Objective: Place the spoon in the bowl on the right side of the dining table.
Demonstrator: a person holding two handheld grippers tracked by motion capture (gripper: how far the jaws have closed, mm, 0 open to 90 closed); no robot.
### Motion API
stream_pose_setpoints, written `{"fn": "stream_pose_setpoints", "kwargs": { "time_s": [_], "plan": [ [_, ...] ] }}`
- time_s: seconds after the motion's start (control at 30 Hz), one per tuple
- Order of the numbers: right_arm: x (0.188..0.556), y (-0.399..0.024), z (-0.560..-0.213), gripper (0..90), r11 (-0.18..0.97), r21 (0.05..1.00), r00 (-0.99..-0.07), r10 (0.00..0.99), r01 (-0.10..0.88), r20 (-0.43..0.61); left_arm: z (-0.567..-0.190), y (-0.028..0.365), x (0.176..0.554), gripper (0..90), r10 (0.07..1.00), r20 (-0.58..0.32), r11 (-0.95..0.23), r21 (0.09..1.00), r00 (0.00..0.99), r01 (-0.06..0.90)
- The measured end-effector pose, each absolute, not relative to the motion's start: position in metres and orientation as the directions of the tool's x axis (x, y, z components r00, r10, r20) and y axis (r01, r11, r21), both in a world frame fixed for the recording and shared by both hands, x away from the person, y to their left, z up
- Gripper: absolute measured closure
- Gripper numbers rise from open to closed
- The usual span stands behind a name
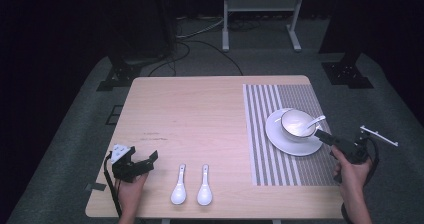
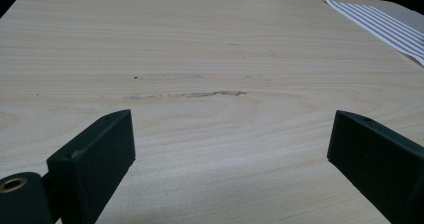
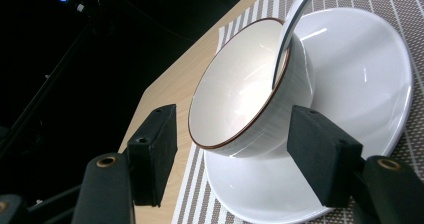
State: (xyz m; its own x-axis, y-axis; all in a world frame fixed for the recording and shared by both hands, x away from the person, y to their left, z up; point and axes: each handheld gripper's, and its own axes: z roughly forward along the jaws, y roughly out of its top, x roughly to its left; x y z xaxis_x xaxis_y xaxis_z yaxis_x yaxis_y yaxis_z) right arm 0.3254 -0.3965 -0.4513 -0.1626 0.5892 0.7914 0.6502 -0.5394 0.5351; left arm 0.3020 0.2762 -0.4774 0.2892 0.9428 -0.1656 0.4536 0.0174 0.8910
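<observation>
2 spoons [image 1: 191, 186] are left lying side by side near the front edge of the table [image 1: 200, 119], bowls toward the person, while a 3rd spoon [image 1: 313, 122] is already stood in the bowl [image 1: 296, 124], which sits on the plate [image 1: 290, 144] on the striped placemat [image 1: 260, 134]. The right gripper [image 1: 326, 136] is held beside the plate's near-right rim; in the right gripper view its jaws are seen parted wide with nothing clamped, the bowl [image 3: 240, 94] lying beyond and between them. Judged from this, a release is being finished, so the gripper is best drawn straight back, clear of the spoon handle [image 3: 295, 19], so that nothing is tipped. The left gripper [image 1: 134, 165] is rested at the near-left corner, jaws spread wide over bare wood and holding nothing. The nearer spoon should be approached along its handle.
</observation>
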Motion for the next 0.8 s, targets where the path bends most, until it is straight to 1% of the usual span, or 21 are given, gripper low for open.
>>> {"fn": "stream_pose_setpoints", "kwargs": {
  "time_s": [0.8],
  "plan": [
    [0.314,-0.387,-0.458,35.4,-0.537,0.526,-0.193,0.556,0.66,0.809,-0.477,0.275,0.302,3.8,0.946,-0.155,0.011,0.892,0.284,0.452]
  ]
}}
